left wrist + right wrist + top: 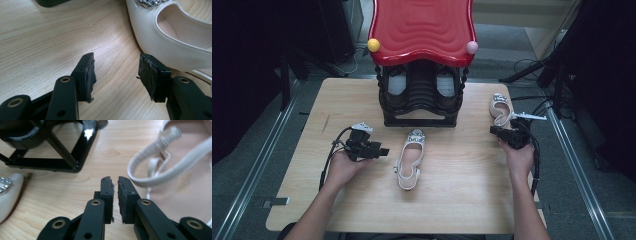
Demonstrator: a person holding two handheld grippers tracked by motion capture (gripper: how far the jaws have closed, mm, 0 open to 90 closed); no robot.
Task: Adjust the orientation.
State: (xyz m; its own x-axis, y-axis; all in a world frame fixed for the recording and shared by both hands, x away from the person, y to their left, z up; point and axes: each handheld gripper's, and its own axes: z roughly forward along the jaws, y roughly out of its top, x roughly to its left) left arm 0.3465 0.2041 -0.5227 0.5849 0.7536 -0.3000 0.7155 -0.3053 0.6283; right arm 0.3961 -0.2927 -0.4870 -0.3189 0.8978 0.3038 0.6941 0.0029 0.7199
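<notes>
Mid-table, shoe (410,159) lies lengthwise, toe toward rack (422,95); left jaws spread, right barely parted.

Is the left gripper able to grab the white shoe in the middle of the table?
Probably yes. The left gripper has its jaws open with nothing between them, and the white shoe lies just beside it on the table, with only bare wood between them.
</notes>
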